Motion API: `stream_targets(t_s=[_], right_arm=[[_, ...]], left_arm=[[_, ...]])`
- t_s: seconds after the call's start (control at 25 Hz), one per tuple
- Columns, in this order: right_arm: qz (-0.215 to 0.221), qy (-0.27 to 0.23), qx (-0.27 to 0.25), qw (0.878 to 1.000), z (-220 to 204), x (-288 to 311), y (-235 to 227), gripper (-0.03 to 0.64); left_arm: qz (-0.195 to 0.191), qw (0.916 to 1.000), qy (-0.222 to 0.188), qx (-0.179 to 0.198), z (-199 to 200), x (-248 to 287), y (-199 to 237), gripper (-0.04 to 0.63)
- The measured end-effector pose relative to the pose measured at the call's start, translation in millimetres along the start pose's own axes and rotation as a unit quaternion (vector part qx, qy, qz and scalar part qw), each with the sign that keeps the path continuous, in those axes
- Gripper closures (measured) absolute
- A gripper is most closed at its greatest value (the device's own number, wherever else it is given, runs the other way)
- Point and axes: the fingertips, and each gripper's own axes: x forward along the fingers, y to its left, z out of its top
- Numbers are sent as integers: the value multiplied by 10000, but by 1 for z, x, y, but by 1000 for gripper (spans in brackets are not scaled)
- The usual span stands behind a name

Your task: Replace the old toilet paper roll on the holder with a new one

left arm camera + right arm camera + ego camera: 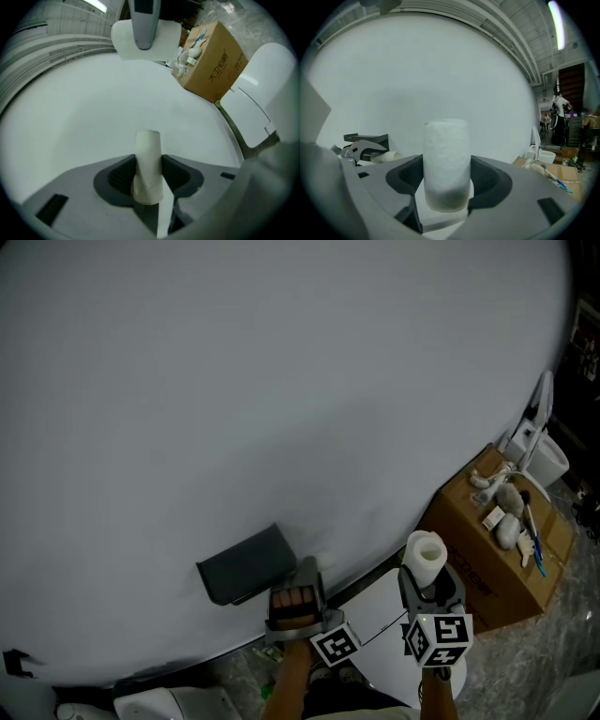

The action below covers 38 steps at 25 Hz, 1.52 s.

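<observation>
Left gripper [149, 172] clamps the bare cardboard tube [149, 159], right gripper [446, 182] the new roll [446, 154]; the holder [248, 565], at the tube's ten o'clock, shows whole only in the head view.

Pale grey wall [234, 381] fills most of head view. Brown cardboard box [469, 559] on mottled stone floor [553, 652], against wall at right. White plumbing fittings [502, 507] and blue-handled item [536, 554] piled on box top. White fixture [548, 460] just beyond box. Ceiling strip light [555, 18] lit. Standing person [559, 110] far off.
</observation>
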Motion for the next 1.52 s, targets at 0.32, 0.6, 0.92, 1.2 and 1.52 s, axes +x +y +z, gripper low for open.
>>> stream_targets(t_s=[0.32,0.6,0.92,1.2,1.52], right_arm=[[-5,-44,38,10000,0,-3,-3,310],[118,-94,57,9999,4,-4,10,310],[323,-160,48,9993,6,-7,30,310],[479,-191,37,9987,6,-10,48,310],[743,-232,85,9969,7,-8,75,310]], left_arm=[[21,9907,-769,-1118,27,-18,16,414],[-506,9369,-1311,-3202,22,-40,36,413],[-934,7955,-2041,-5629,-5,-66,73,413],[-571,7168,-2131,-6614,-58,-91,103,414],[-115,7013,-1809,-6894,-115,-106,110,413]])
